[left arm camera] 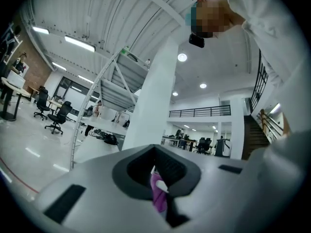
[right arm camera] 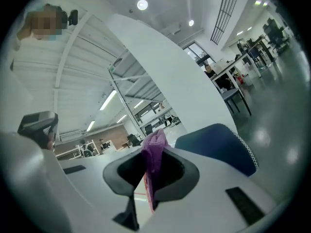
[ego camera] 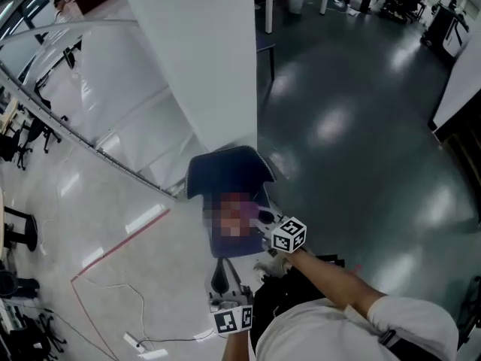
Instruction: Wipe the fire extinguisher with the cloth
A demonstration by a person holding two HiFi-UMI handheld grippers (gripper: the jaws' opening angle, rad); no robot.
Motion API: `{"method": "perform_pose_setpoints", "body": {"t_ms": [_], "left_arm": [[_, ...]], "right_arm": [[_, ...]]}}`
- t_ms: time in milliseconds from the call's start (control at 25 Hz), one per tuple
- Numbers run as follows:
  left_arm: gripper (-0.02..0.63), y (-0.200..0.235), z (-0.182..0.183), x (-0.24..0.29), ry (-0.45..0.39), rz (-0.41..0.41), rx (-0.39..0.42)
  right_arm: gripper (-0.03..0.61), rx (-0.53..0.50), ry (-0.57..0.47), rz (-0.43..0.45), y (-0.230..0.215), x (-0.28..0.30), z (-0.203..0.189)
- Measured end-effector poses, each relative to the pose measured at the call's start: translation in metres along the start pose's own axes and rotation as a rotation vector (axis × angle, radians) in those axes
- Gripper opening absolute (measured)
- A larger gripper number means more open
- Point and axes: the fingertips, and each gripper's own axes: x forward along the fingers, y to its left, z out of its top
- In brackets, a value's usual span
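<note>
**Head view**
- Right gripper (ego camera: pixel 267 222): at 5 o'clock of frame centre, marker cube uppermost. Its jaws reach toward 10 o'clock over the seat of a dark blue chair (ego camera: pixel 225 173).
- Left gripper (ego camera: pixel 222 283): at 6 o'clock, close to the person's body, nose raised toward the camera.
- White pillar (ego camera: pixel 203 59): at 12 o'clock, its foot just behind the chair.
- Cable (ego camera: pixel 113 288): loose on the pale floor at 7 o'clock.
- Fire extinguisher: not found in this view. The cloth cannot be made out plainly here.

**Left gripper view**
- Jaws closed on a narrow strip of purple cloth (left arm camera: pixel 158 201).
- The strip's long axis runs 12 to 6 o'clock, leaning slightly toward 5.
- The background is ceiling and pillar only, with no extinguisher.

**Right gripper view**
- Jaws pinched on the same purple cloth (right arm camera: pixel 154 152), which stands as a fold.
- The bunched end pokes up to 12 o'clock and the tail runs down to 6 between the jaws.
- The chair back sits at 3 o'clock, just beyond the jaws.
- No extinguisher here either.

**Progress (judgement)**
- The cloth is secured, held by both grippers at once.
- No view shows it touching an extinguisher, so the wiping looks not yet begun and all of it remains.
- The extinguisher must first be brought into reach.
- Its heading and long axis cannot be told, since no view shows it
</note>
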Motion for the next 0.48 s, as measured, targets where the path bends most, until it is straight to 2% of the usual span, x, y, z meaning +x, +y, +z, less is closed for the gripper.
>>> {"method": "perform_pose_setpoints", "body": {"t_ms": [320, 480], "left_arm": [[0.006, -0.009, -0.006, 0.013, -0.031, 0.042, 0.027], [0.006, -0.005, -0.015, 0.03, -0.003, -0.008, 0.033]], "right_arm": [[0.055, -0.075, -0.094, -0.027, -0.004, -0.056, 0.038], [0.055, -0.073, -0.108, -0.091, -0.008, -0.059, 0.032]]}}
